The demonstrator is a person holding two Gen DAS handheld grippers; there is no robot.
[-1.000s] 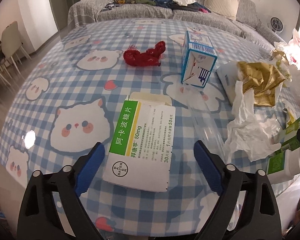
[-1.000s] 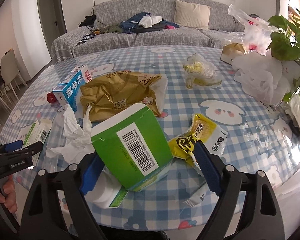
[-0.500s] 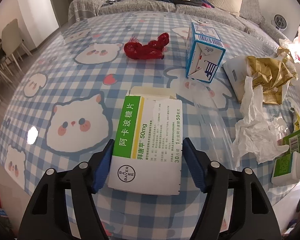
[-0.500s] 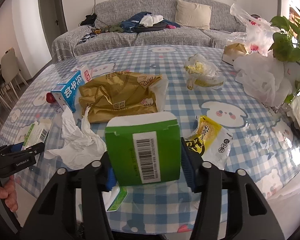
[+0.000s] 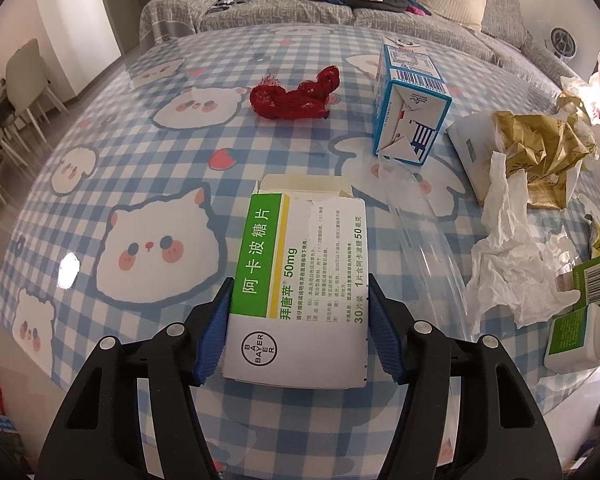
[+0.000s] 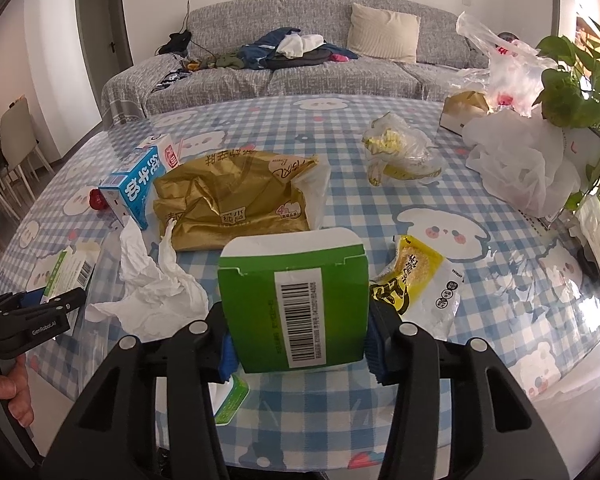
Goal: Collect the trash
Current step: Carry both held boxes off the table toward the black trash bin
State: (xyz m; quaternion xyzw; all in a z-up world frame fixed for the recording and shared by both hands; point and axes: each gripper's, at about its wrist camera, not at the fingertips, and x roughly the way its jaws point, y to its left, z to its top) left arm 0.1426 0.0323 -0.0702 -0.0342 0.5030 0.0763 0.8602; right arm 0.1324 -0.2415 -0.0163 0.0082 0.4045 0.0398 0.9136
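Trash litters a checked worktop (image 5: 148,152) as two hand-held grippers take a box each. The left hand-held gripper (image 5: 298,332) has just been closing, and its blue pads now press the long sides of a white-and-green medicine box (image 5: 300,280) lying flat at the near edge, its long axis running straight away from the jaws toward the far sofa. The right hand-held gripper (image 6: 298,342) has likewise just closed on a green carton (image 6: 296,300), barcode side facing the camera, clamped at its near end and apparently raised off the worktop. Crumpled tissue (image 6: 152,292), a gold bag (image 6: 236,204) and a blue milk carton (image 5: 410,104) lie farther out, between and beyond the two. Both boxes sit squarely within their jaws, so a straight lift looks likely to serve.
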